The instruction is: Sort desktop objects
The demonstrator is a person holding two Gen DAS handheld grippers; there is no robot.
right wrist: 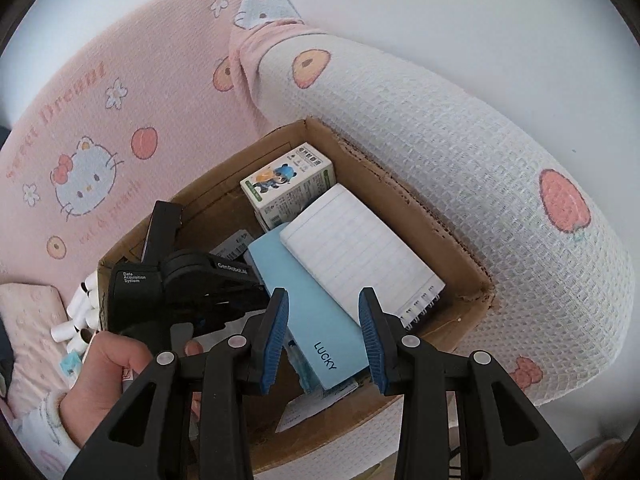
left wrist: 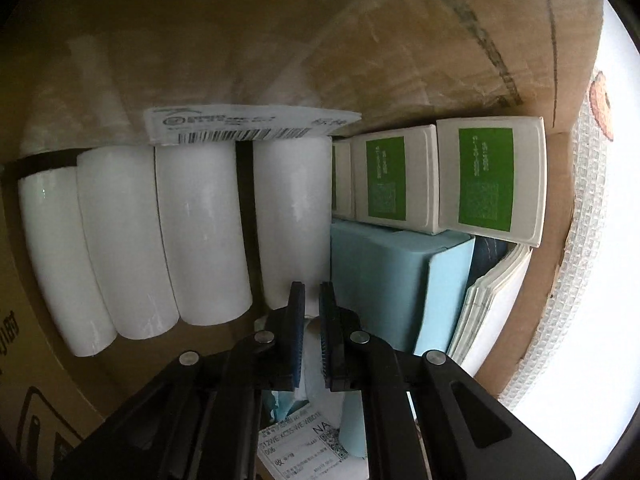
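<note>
- The light blue box [right wrist: 316, 320] reads "LUCKY"; the left gripper's [left wrist: 312, 300] black body [right wrist: 160, 292] reads "Data Acquisition System".
- Inside the cardboard box [right wrist: 400, 184], white rolls [left wrist: 200, 232] lie side by side under a barcode label [left wrist: 240, 126] (text too small to read).
- The left gripper, jaws closed with nothing visibly clamped, sits between the rightmost roll and the blue box.
- The right gripper [right wrist: 324, 332] hovers partly open and empty over the "LUCKY" box, beside a lined notebook [right wrist: 360, 248].

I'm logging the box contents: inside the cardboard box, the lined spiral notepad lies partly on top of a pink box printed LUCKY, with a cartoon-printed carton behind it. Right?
One detail is off: the LUCKY box is light blue, not pink, as the right wrist view shows. The rest holds: the lined spiral notepad lies partly on it inside the cardboard box, with the cartoon-printed carton behind.
</note>
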